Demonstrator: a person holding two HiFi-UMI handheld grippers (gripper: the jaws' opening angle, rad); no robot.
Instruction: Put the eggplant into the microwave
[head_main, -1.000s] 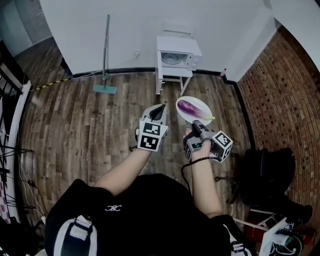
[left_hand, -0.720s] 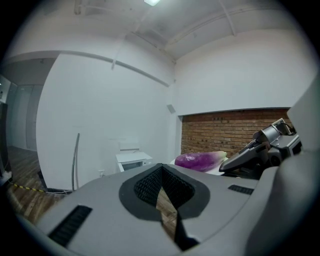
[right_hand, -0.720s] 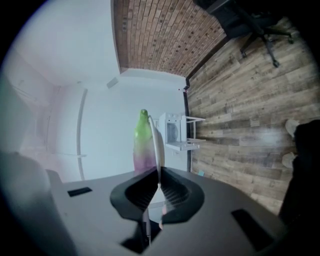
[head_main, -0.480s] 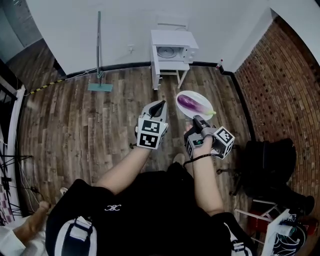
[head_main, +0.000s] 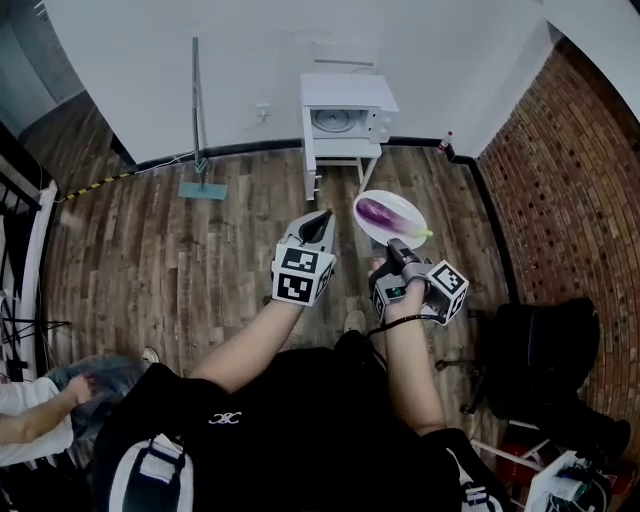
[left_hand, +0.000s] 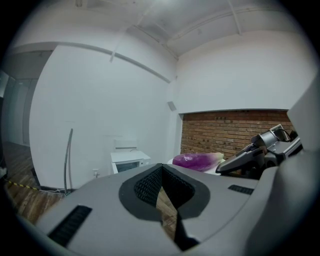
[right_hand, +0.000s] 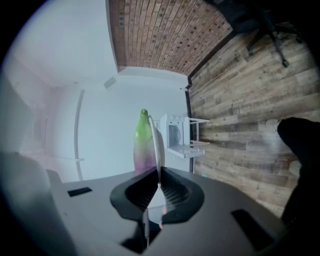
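Seen from the head view, the eggplant (head_main: 378, 213) lay on a white plate (head_main: 403, 203) that the right gripper (head_main: 393, 244) pinched by its near rim. The left gripper (head_main: 322, 216) hung just left of the plate with its jaws together and nothing in them. Across the far side, the microwave (head_main: 345, 106) sat on a white stand (head_main: 335, 160) against the white wall (head_main: 150, 60). Bare wood floor (head_main: 200, 260) lay open between it and the grippers. A mop (head_main: 196, 120) leaned on the wall to the left of the stand. The brick wall (head_main: 570, 170) closed off the right edge, with a black chair (head_main: 545, 355) near it. A second person (head_main: 45, 420) sat at the near left corner.

In the left gripper view, the left gripper (left_hand: 161, 168) showed its pads meeting at the tips, empty. Beyond it to the right were the eggplant (left_hand: 197, 160) and the right gripper (left_hand: 260, 152), and the microwave (left_hand: 127, 162) stood far off.

In the right gripper view, the right gripper (right_hand: 159, 184) was clamped on the plate (right_hand: 158, 145), which appeared edge-on. The eggplant (right_hand: 143, 142) rested against the plate's left face, its green end farthest away. The microwave (right_hand: 175, 134) stood beyond, across open floor (right_hand: 250, 115).
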